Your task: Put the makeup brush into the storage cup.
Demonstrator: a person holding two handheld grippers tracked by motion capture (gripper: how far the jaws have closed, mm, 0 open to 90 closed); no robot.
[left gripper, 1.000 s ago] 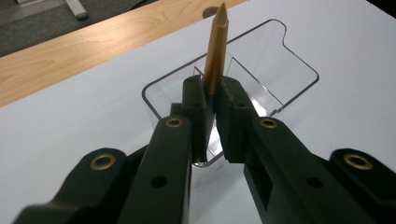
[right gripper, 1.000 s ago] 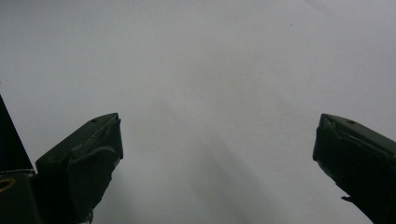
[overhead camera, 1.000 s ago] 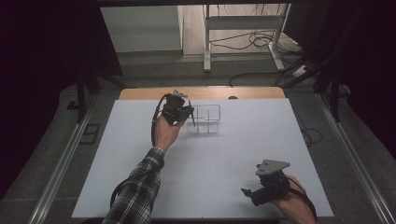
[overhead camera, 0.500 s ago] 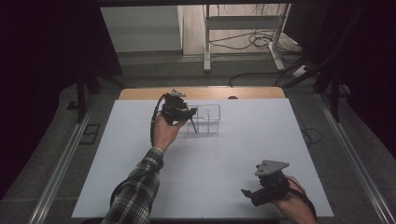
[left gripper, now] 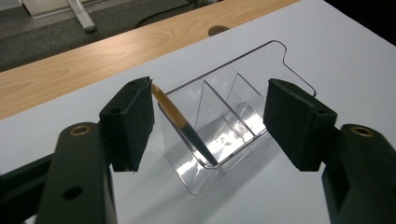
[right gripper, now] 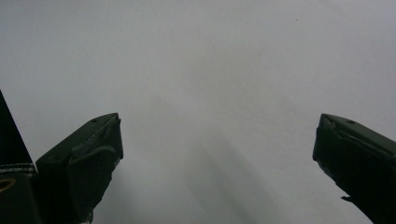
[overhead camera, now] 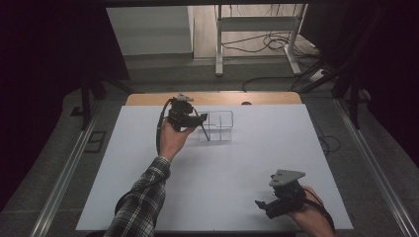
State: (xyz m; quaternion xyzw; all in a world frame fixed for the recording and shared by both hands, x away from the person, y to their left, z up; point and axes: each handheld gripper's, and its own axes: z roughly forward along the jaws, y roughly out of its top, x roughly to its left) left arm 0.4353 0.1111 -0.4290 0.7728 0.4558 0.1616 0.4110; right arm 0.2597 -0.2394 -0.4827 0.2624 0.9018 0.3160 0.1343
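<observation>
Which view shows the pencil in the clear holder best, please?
The left gripper view: the pencil leans large and sharp inside the holder. The high view gives a thin dark line; the right gripper view faces bare table.

A big white table [overhead camera: 247, 163] sits in the middle, with a strip of brown wood [overhead camera: 148, 98] along its far edge. The floor [overhead camera: 59, 148] around it is grey. Far off stands a white metal frame [overhead camera: 257, 29] with black cables [overhead camera: 262, 44] under it. Both sides are dark.

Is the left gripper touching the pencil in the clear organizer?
Cannot tell. In the left gripper view the pencil's top end meets one pad's edge of the open left gripper; contact or overlap is unclear.
</observation>
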